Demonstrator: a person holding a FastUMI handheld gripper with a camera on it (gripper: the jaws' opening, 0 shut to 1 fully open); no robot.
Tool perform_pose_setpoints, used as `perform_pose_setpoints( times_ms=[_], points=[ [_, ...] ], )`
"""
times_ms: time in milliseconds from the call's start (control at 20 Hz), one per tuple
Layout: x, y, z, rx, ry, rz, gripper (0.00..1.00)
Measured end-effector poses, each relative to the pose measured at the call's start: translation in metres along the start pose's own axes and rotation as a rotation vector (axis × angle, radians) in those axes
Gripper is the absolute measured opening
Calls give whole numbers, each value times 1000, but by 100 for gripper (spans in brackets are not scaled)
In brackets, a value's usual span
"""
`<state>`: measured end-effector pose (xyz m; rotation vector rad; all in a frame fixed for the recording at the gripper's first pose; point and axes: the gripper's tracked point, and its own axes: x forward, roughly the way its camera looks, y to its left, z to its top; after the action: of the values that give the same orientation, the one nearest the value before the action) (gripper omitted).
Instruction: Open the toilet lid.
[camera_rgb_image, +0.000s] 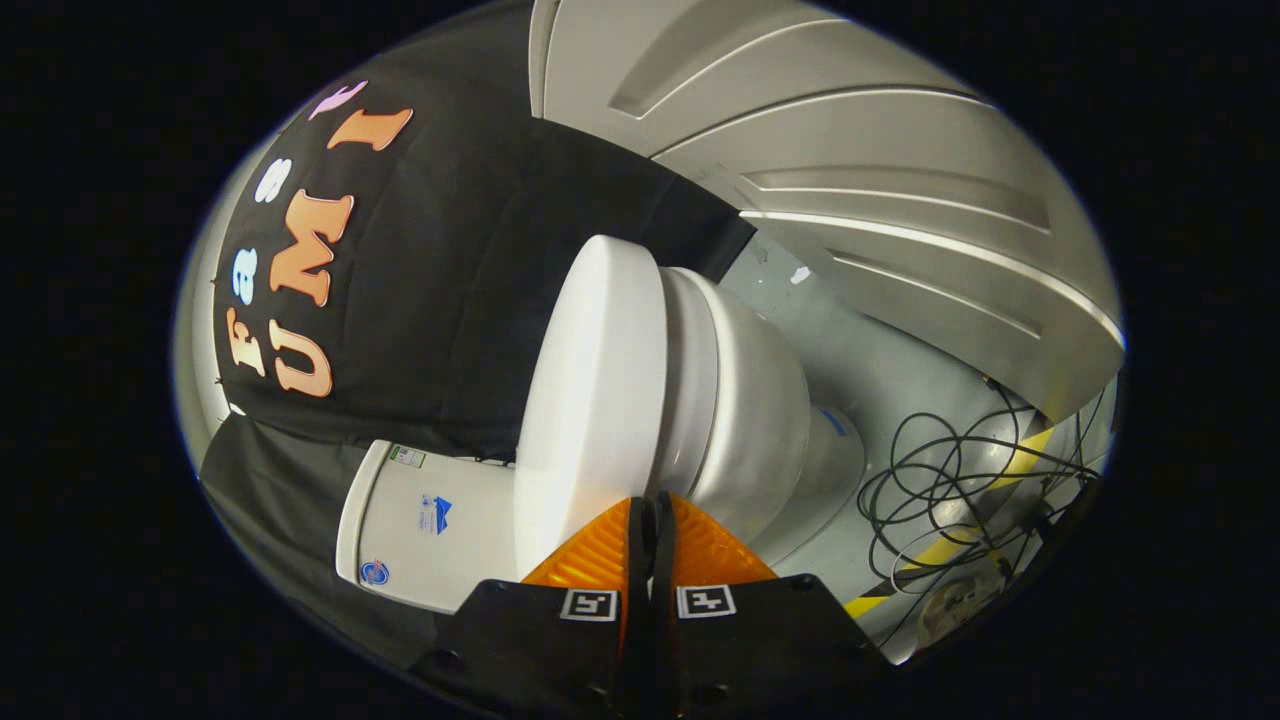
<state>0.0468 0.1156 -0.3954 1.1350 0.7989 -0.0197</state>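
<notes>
- The booth's black cloth wall (450, 300) is seen across the left of the frame
- The toilet tank (420, 530) is seen at lower left, against that cloth
- The toilet lid (590, 400) is found at centre, lying closed on the bowl (750, 410), just ahead of the fingers
- The gripper (650, 510) is seen at bottom centre, fingers pressed together, nothing held between them
- A white panelled door (880, 170) is seen at upper right
- Tangled black cables (950, 480) are seen on the floor at lower right

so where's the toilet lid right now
In the gripper view the toilet lid is just ahead of the shut gripper, lying down on the bowl, with the tank on its far side.
</notes>
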Motion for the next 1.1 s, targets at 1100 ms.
perform_pose_setpoints(
  times_ms=[1100],
  points=[
    [-19, 49, 14, -233, -106, -25, 8]
  ],
)
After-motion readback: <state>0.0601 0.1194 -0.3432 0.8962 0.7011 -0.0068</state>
